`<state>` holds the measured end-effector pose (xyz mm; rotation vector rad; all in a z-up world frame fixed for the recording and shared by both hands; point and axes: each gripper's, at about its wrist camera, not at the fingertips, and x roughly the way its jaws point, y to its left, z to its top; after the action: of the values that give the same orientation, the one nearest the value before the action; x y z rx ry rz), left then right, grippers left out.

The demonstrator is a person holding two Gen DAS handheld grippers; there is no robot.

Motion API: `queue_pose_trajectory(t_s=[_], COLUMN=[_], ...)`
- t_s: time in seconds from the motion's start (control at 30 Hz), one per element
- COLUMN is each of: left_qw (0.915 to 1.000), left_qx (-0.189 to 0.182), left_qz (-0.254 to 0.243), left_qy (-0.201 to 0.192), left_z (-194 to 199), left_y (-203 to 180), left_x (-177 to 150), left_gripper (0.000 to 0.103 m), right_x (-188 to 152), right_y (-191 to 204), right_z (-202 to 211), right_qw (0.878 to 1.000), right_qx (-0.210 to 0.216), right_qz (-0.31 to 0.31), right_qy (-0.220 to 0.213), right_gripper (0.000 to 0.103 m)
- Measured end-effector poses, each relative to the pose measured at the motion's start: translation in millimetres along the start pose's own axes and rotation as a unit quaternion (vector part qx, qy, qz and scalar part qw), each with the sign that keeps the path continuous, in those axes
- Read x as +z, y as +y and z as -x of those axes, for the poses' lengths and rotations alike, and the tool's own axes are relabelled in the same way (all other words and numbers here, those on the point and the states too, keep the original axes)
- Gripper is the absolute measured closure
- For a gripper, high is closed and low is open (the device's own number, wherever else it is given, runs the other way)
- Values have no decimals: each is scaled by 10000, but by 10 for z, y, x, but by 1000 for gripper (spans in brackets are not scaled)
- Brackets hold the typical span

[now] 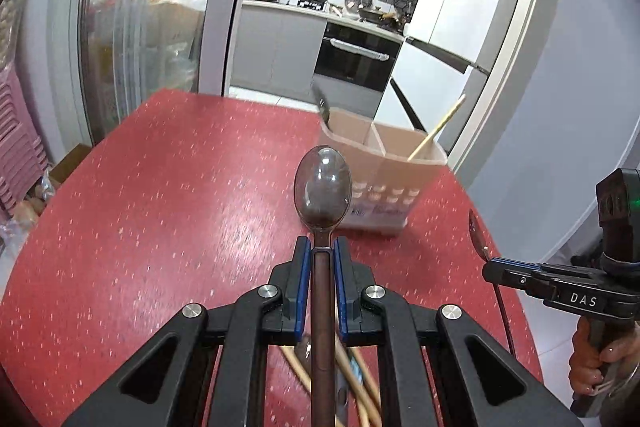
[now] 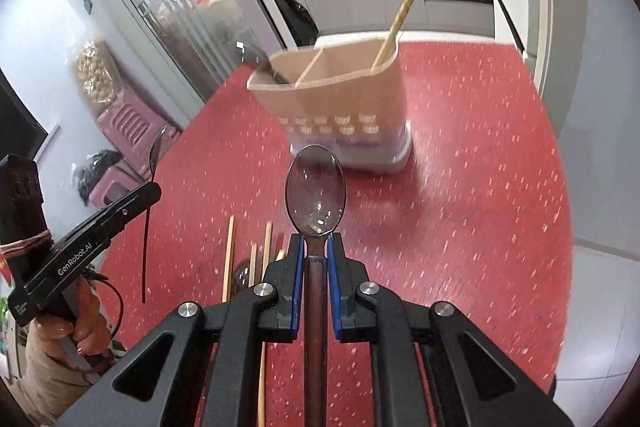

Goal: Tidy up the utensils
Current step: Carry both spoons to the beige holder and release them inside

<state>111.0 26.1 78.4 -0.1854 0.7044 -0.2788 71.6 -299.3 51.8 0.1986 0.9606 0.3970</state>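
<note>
1. While both hands are held above the red tabletop (image 1: 140, 187), each gripper carries one spoon.
2. The left gripper (image 1: 322, 247) is clamped on the neck of a dark translucent spoon (image 1: 323, 187), just behind the bowl; the brown handle runs back between the jaws.
3. The right gripper (image 2: 316, 241) is closed in the same way on a second clear spoon (image 2: 315, 187), also at the neck, with the bowl pointing forward.
4. The beige utensil holder (image 2: 340, 95) stands on the tabletop ahead of both spoons, not touching them. It has dividers; one chopstick (image 2: 402, 15) leans in its right compartment and a dark utensil (image 2: 266, 65) in the left one.
5. More chopsticks (image 2: 229, 255) lie loose on the tabletop below the grippers.
6. I judge the spoons to be light, stiff plastic with a smooth, rather slippery surface. The long handle can swing if the hold is loose.
7. The hold near the neck seems good to me: the bowl stops the spoon from sliding back, and the handle can go down first into a compartment.
8. I think the holder is light and may tip if a spoon pushes its wall.
</note>
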Motion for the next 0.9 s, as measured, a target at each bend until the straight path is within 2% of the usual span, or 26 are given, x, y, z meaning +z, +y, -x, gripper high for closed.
queue_pose_trajectory(t_s=[0.5, 0.7, 0.9], left_qw=[9988, 9960, 9936], left_qx=[-86, -11, 86], left_qz=[-77, -94, -52], left_qy=[-484, -884, -1124], left_z=[-327, -469, -731], left_y=[-258, -311, -354], left_x=[750, 1119, 1319], left_gripper=[66, 66, 66], right_x=[828, 1223, 1524], right_y=[-26, -56, -92], right_z=[145, 104, -14], right_qw=[9974, 9940, 9887], right_qx=[-159, -49, 73], right_qz=[222, 162, 26], right_qy=[-671, -1077, -1498], right_gripper=[90, 90, 91])
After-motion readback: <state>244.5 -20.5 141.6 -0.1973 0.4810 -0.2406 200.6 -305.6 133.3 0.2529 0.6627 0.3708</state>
